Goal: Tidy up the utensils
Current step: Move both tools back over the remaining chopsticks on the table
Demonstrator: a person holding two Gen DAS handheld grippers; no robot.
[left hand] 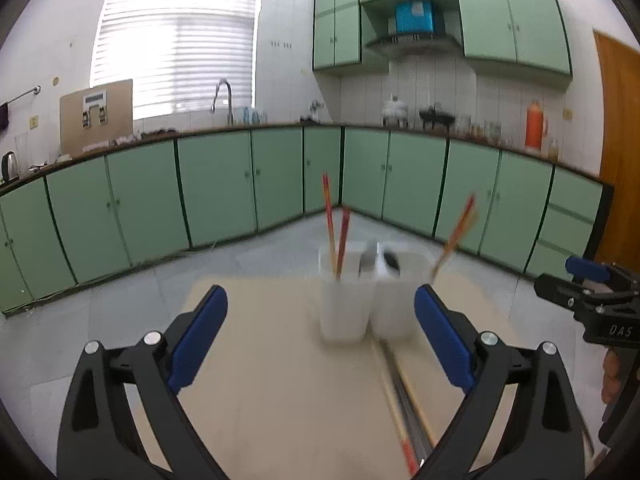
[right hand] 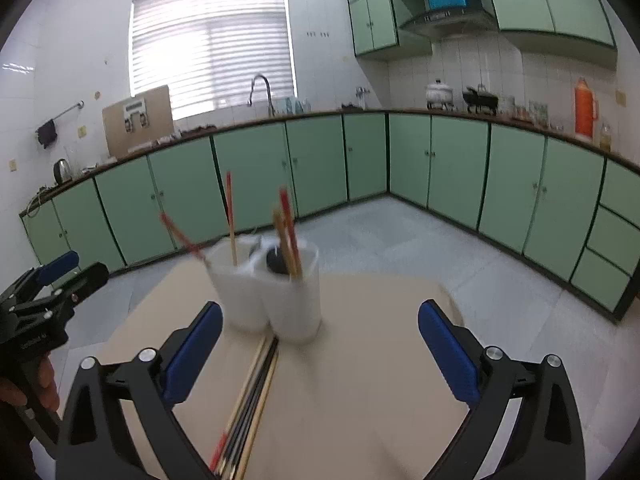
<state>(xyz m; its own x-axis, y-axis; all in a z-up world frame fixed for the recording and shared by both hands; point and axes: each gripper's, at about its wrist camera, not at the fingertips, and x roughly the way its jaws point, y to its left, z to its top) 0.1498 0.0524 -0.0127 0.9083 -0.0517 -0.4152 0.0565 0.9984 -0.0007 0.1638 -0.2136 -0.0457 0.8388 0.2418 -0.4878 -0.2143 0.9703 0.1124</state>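
I have the left gripper (left hand: 320,340) spread wide with nothing between its pads, above the worktop (left hand: 260,360). The right gripper (right hand: 320,344) is just as wide and empty. Two white cups (right hand: 272,300) stand touching at the far end, chopsticks (right hand: 286,232) upright in them and what may be a dark spoon, though blur hides it. More chopsticks (right hand: 252,392) lie flat before the cups.

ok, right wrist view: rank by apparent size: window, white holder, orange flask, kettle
1. window
2. white holder, though it sits near the camera, so that inflates it
3. orange flask
4. kettle, smallest
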